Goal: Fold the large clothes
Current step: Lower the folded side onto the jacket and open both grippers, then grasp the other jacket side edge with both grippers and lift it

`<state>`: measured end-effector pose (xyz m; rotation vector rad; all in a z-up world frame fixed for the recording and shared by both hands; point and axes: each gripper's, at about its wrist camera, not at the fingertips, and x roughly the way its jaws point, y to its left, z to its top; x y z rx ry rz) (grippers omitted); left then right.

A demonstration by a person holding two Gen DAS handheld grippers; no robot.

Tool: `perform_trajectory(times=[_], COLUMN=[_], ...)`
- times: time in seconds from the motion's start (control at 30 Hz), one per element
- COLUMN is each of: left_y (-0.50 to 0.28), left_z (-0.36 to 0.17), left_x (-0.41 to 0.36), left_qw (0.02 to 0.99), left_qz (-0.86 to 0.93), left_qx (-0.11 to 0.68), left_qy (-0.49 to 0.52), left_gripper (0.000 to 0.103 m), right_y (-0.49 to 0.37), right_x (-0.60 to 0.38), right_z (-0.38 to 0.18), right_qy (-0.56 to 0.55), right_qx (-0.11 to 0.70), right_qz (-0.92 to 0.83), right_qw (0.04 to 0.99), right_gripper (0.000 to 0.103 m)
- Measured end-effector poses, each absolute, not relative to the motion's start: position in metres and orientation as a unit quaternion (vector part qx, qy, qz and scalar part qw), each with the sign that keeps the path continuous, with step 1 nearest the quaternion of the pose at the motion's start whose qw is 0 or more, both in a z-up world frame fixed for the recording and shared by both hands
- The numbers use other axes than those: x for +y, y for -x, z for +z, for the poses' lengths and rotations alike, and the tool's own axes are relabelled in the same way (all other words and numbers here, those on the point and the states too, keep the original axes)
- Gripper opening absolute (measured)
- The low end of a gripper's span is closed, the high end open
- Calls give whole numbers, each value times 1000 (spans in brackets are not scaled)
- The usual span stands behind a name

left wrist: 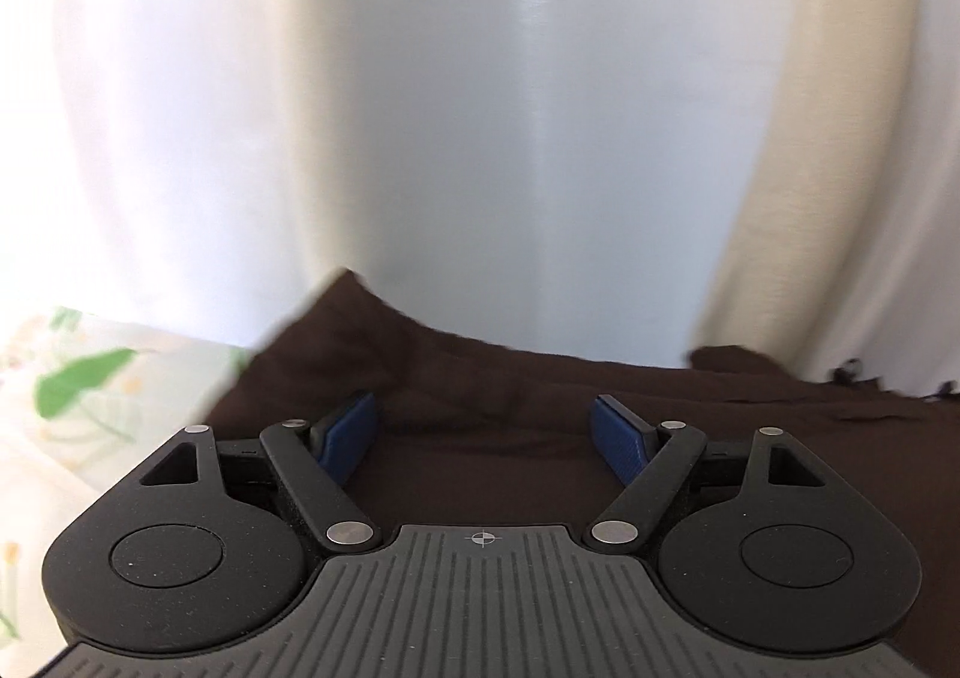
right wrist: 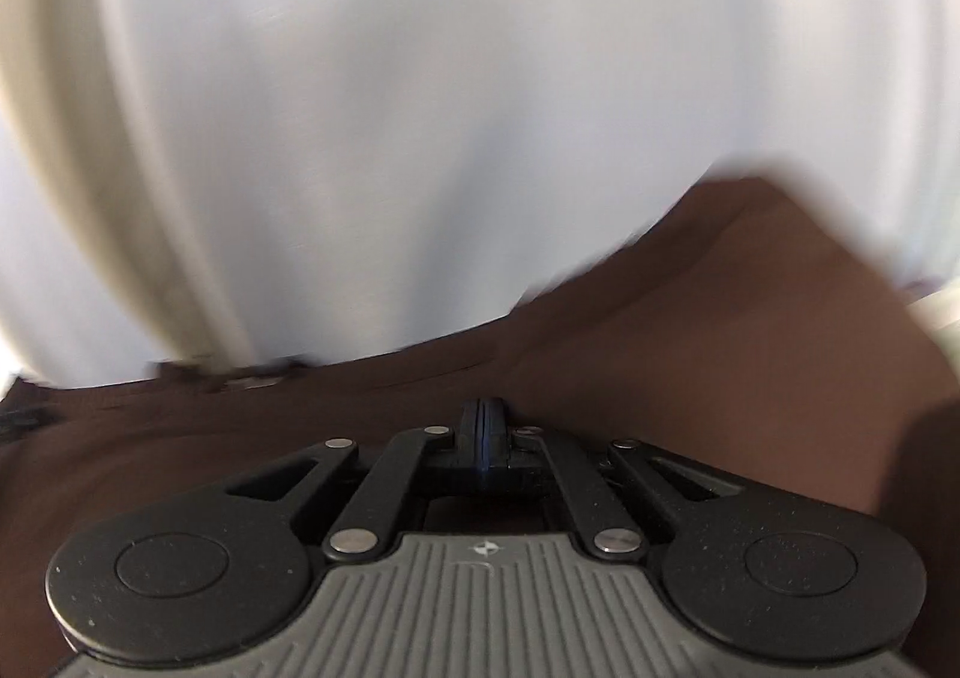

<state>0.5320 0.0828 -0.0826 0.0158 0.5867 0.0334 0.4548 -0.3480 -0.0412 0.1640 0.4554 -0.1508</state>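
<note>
A dark brown garment lies spread across the bed under both grippers. My left gripper hovers over it, open, its blue pads wide apart with only flat cloth showing between them. A corner of the garment pokes up at the far left. In the right wrist view the same brown garment fills the lower half and rises in a blurred fold at the right. My right gripper is shut, pads pressed together low against the cloth. Whether fabric is pinched between them is hidden.
A white bedsheet with green leaf print shows at the left of the garment. Pale curtains or a wall hang close behind, with a cream strip at the right. The same pale, blurred backdrop fills the right wrist view.
</note>
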Motion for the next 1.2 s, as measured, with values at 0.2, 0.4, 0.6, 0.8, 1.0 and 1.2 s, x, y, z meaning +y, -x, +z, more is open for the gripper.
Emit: perform_trajectory(times=[0.2,0.4,0.6,0.8,1.0,1.2], left_y=[-532,-532,-535,-539,-538,-525], left_z=[-86,-98,-98,-102,-100,-90], left_x=[124,129,130,134,136,145], left_qw=[955,954,954,954,952,948], left_qz=[17,2,-2,-7,-13,-6], left_qx=[288,284,282,278,278,287], left_qy=[73,93,100,114,125,139], left_gripper=[89,94,95,95,97,97], right_y=[-453,-449,-443,-408,-406,-362], right_x=[-391,-420,-416,-442,-443,-423], right_z=[-54,-70,-69,-73,-71,-41], right_qy=[-202,-319,-320,-365,-367,-277], right_qx=[207,186,180,157,165,209], right_qz=[-41,13,8,23,12,-68], right_qw=[956,929,930,917,915,935], right_gripper=[0,0,0,0,0,0])
